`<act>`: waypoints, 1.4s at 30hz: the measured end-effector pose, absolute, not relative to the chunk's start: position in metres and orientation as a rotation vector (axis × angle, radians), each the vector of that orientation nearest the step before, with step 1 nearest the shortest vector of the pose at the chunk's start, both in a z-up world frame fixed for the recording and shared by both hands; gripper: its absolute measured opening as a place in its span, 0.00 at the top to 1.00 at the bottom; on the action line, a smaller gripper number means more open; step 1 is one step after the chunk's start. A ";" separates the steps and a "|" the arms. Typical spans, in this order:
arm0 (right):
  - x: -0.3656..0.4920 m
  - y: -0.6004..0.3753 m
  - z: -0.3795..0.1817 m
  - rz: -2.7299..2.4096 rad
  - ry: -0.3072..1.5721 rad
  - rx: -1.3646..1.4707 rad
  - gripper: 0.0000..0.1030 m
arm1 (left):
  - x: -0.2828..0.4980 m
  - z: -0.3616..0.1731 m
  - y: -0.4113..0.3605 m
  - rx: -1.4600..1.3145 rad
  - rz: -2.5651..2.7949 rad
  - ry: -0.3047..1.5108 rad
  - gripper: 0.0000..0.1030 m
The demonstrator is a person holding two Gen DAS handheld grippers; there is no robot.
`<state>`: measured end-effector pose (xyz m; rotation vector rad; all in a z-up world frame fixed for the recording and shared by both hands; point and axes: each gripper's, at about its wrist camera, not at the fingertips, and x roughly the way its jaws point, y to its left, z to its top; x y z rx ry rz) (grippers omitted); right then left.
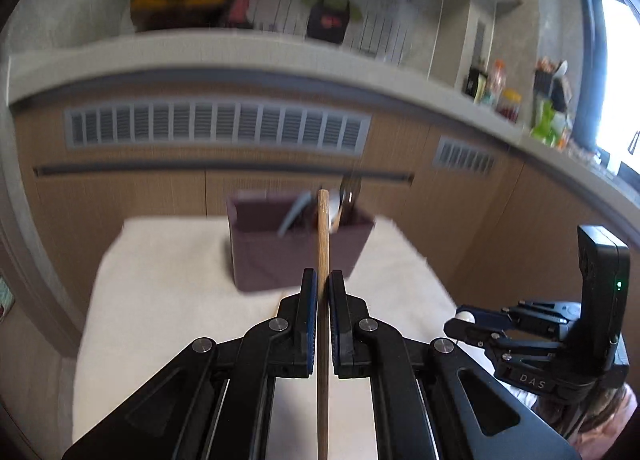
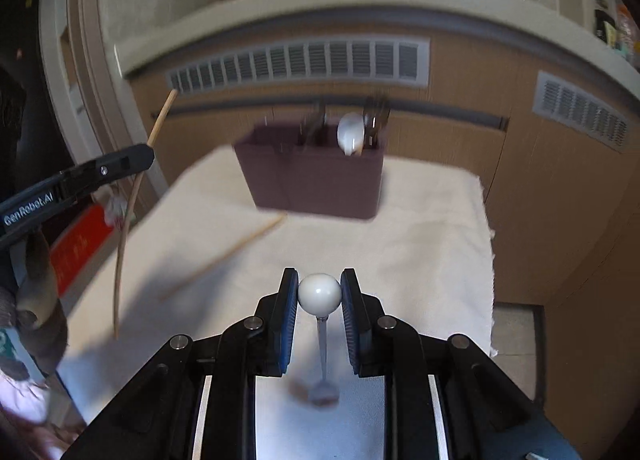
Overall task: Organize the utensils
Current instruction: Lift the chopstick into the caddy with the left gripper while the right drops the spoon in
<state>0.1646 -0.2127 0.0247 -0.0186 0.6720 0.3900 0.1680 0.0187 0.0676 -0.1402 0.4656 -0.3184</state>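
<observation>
Chopstick (image 1: 322, 244) clamped in left tongs (image 1: 323, 280) | right tongs (image 2: 319, 292) grip ball-ended utensil (image 2: 320, 293) | second chopstick (image 2: 224, 256): right view only

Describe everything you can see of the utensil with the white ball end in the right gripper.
The utensil has a glossy white ball at its top and a thin silvery metal stem that hangs down to a small blurred end above the white cloth. It hangs roughly upright. The right gripper is shut on the ball, its blue pads pressing it from both sides. Nothing else touches it. Its lower end is too blurred to name.
</observation>
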 end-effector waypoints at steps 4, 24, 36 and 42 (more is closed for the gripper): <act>0.168 -0.208 0.084 0.373 0.535 -0.011 0.81 | 0.174 0.112 0.021 -0.165 -0.333 0.347 0.94; 0.309 -0.180 0.190 0.344 0.353 -0.047 0.81 | 0.306 0.210 0.034 -0.183 -0.298 0.045 0.94; 0.362 -0.168 0.107 0.332 0.498 -0.073 0.81 | 0.368 0.139 0.031 -0.197 -0.294 0.170 0.94; 0.378 -0.171 0.070 0.331 0.582 -0.045 0.81 | 0.381 0.100 0.027 -0.192 -0.274 0.248 0.94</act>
